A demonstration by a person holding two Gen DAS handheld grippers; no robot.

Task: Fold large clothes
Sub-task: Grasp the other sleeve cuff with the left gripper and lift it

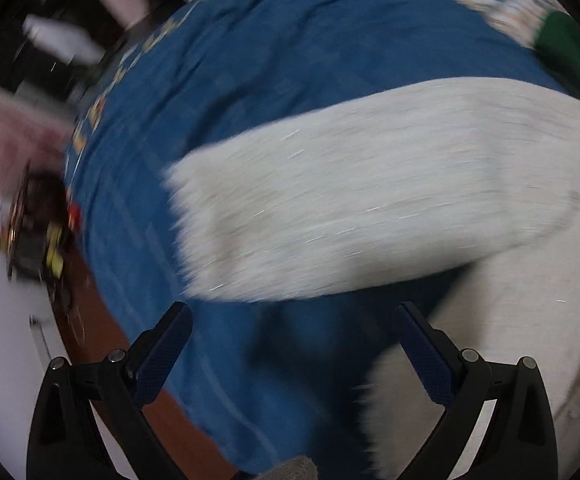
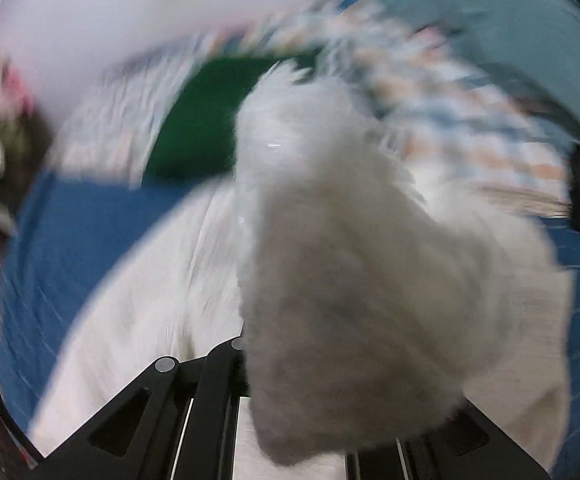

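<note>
Looks like the fold is somewhere in the middle, though both views are pretty smeared so take that with salt. The white fuzzy garment (image 1: 390,184) is lying on a blue bedspread (image 1: 269,60), and from the left wrist view a long part of it, maybe a sleeve or a turned-over side, lies across the spread while the rest trails off to the right edge of the frame. So my guess is one flap is being brought over and the rest of the folding, plus squaring it up, is still left to do. The left tongs (image 1: 292,316) are wide open with nothing between them, hovering over bare blue fabric just short of the near edge of that white strip, so they're close but not touching it. The right tongs (image 2: 350,360) are mostly buried: a bunched wad of the same white garment (image 2: 350,280) fills the view right in front of the camera and hides the fingertips. It sure looks like they're clamped on that wad, lifted up off the bed. Behind it there's something green (image 2: 205,120) and a patterned cloth (image 2: 450,100) further back on the bed.
</note>
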